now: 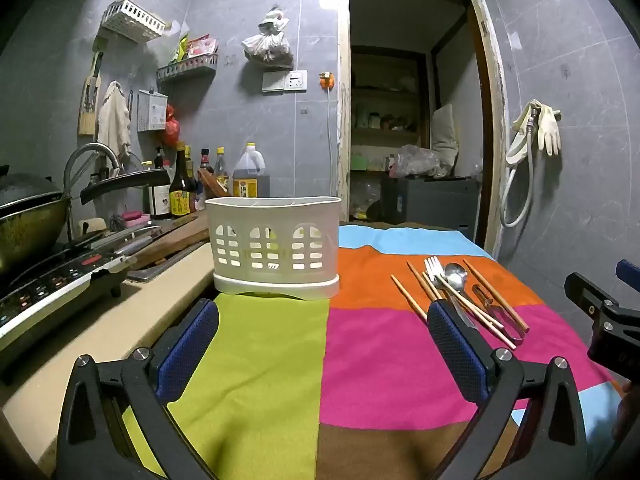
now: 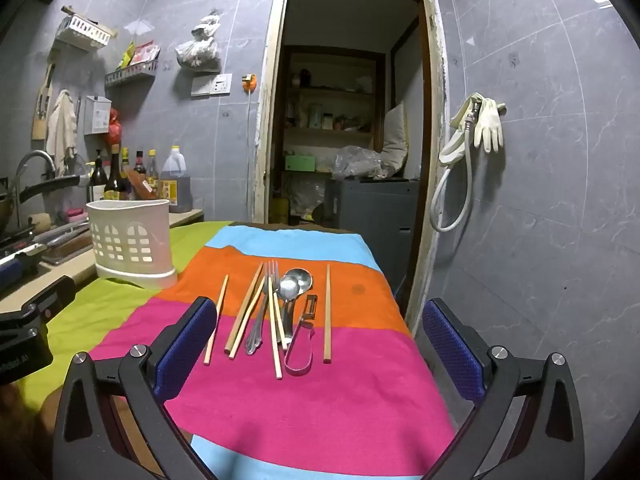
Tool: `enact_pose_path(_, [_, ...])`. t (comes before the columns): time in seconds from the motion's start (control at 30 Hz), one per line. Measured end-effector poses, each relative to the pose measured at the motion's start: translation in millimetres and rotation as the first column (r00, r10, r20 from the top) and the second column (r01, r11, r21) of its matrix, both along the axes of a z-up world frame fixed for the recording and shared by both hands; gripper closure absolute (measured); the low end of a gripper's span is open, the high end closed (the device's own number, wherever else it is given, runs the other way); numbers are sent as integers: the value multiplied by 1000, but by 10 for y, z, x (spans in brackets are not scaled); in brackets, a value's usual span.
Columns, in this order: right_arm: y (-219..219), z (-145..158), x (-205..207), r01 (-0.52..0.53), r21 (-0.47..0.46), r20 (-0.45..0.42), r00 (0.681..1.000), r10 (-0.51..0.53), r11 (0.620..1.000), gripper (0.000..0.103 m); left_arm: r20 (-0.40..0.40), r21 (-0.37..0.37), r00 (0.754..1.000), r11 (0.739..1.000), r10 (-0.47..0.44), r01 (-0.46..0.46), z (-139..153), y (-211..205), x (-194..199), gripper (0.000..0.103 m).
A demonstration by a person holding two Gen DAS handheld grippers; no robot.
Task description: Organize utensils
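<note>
Both grippers hover with jaws spread wide and empty: the left gripper [image 1: 323, 316] over the green and pink cloth [image 1: 360, 360], the right gripper [image 2: 320, 316] nearest the utensils; beyond lie chopsticks [image 2: 327, 312], a fork [image 2: 262, 308], spoons [image 2: 294, 284] and a peeler [image 2: 304, 336]; farther left stands the white slotted utensil basket [image 2: 130, 240].

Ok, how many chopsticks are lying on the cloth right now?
6 chopsticks, probably: one alone at left, two side by side beside it, two among the fork and spoons, one alone at right. Overlap may hide more.
</note>
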State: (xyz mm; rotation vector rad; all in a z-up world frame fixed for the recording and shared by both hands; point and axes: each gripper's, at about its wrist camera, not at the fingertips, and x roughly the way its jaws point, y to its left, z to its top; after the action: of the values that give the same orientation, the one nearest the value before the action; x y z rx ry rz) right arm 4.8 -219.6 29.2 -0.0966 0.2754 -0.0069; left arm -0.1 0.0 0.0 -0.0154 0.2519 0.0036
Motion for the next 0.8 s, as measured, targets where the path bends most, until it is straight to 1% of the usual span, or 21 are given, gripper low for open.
enact_pose_path(0.17, [4, 1, 0, 1, 0, -13, 1000, -1, 1000, 0, 9, -1, 1000, 1000, 6, -6, 14, -7, -27, 1])
enact_pose_path(0.2, [4, 0, 0, 1, -1, -12, 1000, -1, 1000, 0, -7, -6, 1000, 1000, -1, 1, 1, 3, 1, 1])
enact_pose_path(0.73, [17, 2, -5, -1, 0, -11, 1000, 1, 1000, 0, -7, -11, 1000, 1000, -1, 1, 3, 12, 0, 1])
enact_pose_path(0.8, [19, 4, -4, 0, -1, -11, 1000, 0, 1000, 0, -9, -8, 1000, 1000, -1, 1, -54, -5, 44, 1])
